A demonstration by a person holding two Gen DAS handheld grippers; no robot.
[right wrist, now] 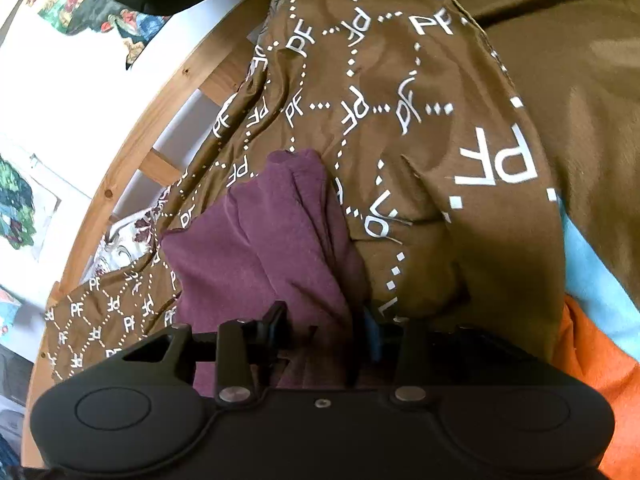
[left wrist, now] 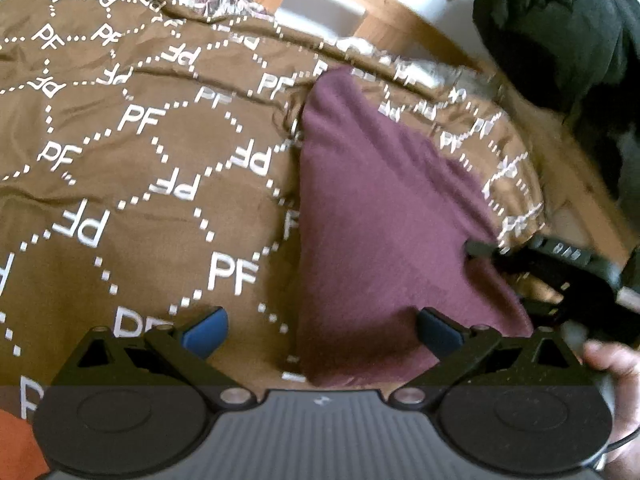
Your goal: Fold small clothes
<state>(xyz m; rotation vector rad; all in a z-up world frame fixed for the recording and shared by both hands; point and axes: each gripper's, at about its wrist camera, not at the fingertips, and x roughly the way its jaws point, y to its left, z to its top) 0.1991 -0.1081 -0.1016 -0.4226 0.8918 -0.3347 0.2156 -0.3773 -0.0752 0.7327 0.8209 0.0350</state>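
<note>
Left wrist view, left to right: orange cloth [left wrist: 18, 446] in the near-left corner, partly under the gripper body. Brown bedspread [left wrist: 140, 168] with white "PF" letters and dotted diamonds covers most of the frame, wrinkled. Left gripper [left wrist: 322, 330] has its blue-padded fingers [left wrist: 206, 330] spread wide, nothing between them; the left pad is over the bedspread, the right pad over the near edge of the maroon garment [left wrist: 372, 208]. The garment lies on the bedspread right of centre, bunched, tapering to a narrow end at the far side. Wooden bed frame [left wrist: 384, 20] runs along the far edge, white wall behind. Right gripper [left wrist: 486, 250] comes in from the right, its tip touching the garment's right edge; motion blur there. Dark bulky fabric [left wrist: 560, 36] far right. A hand [left wrist: 612, 364] at the near-right edge.

Right wrist view, left to right: wooden frame [right wrist: 132, 148] curving on the left, colourful pictures [right wrist: 16, 204] on the wall beyond. Maroon garment [right wrist: 264, 240] centre, rumpled in folds, lying on the bedspread [right wrist: 400, 120]. Right gripper [right wrist: 320, 332] is clamped on the garment's near end; cloth fills the gap between the fingers. Light blue fabric [right wrist: 592, 280] and orange cloth [right wrist: 600, 380] at near right.
</note>
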